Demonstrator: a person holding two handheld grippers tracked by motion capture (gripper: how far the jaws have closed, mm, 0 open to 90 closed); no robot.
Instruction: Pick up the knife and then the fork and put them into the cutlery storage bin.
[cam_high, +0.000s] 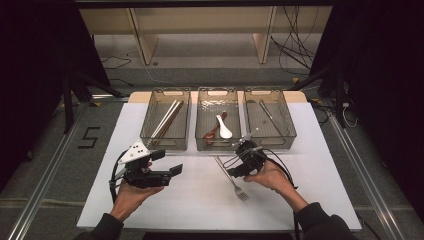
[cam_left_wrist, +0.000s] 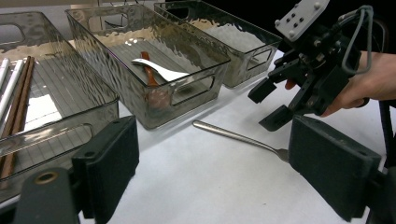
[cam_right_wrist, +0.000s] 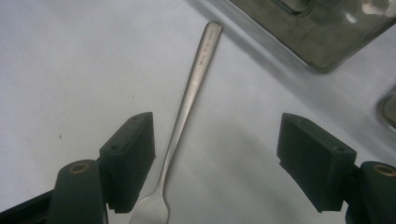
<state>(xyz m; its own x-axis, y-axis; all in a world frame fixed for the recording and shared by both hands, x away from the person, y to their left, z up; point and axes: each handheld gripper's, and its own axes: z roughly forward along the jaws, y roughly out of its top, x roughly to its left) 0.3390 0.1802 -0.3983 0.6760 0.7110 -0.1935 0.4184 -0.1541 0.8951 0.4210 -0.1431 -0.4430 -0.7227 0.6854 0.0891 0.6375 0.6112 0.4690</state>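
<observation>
A: What colour was the table top (cam_high: 200, 200)?

B: White and plain. The fork (cam_right_wrist: 194, 88) at the middle of the right gripper view was silvery grey, and a stamped mark ran along its handle.

A: And the bins?

B: All three bins (cam_high: 217, 142) across the upper middle of the high view were smoky, see-through grey, with rippled walls and fine ribbed lines on their floors. The left one held white and brown chopsticks (cam_high: 167, 120); the middle one a white spoon (cam_high: 223, 127) over a reddish-brown spoon (cam_high: 214, 131).

A: The tools?

B: The left gripper (cam_high: 167, 172) was black under a light grey plate, and the right gripper (cam_high: 235, 167) black with grey cable.
</observation>
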